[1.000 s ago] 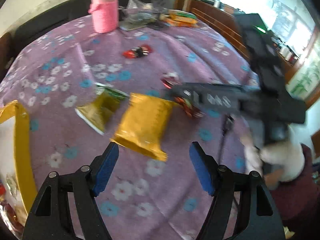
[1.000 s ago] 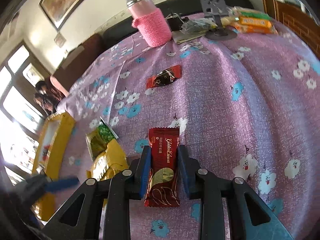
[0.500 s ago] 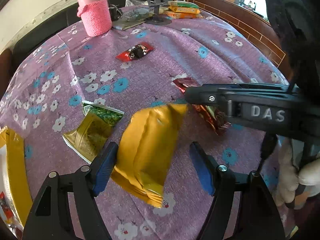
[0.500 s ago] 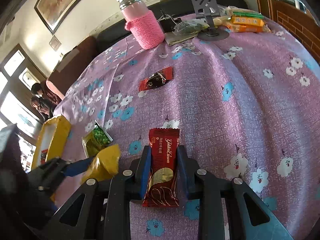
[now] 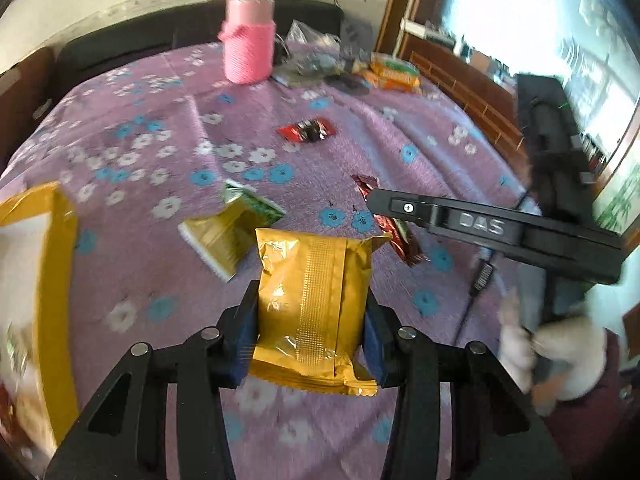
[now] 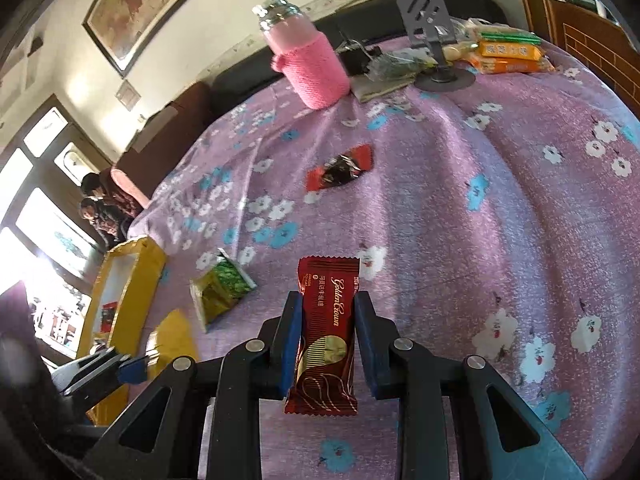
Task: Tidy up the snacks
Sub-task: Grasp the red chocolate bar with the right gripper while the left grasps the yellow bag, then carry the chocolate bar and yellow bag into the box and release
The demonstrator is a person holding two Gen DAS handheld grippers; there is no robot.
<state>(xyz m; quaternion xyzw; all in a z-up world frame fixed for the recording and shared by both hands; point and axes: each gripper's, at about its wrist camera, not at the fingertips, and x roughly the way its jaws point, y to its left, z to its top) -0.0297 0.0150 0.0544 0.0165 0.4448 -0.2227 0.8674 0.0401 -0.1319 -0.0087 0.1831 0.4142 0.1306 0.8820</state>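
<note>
Left wrist view: left gripper (image 5: 310,334), jaws closing, blue pads against both sides of a gold packet (image 5: 314,304) raised off the purple flowered tablecloth (image 5: 140,272). Beyond it, lying flat: green-and-gold packet (image 5: 230,232), small red-and-black packet (image 5: 307,131). Yellow box (image 5: 56,280) at left edge. Pink bottle (image 5: 250,46) at far side. Right gripper's arm crosses from the right above a dark red bar.

Right wrist view: right gripper (image 6: 326,340), jaws narrow, clamped on a dark red chocolate bar (image 6: 326,328), upright. Green-and-gold packet and yellow box to the left; orange packets (image 6: 508,56) far right.
</note>
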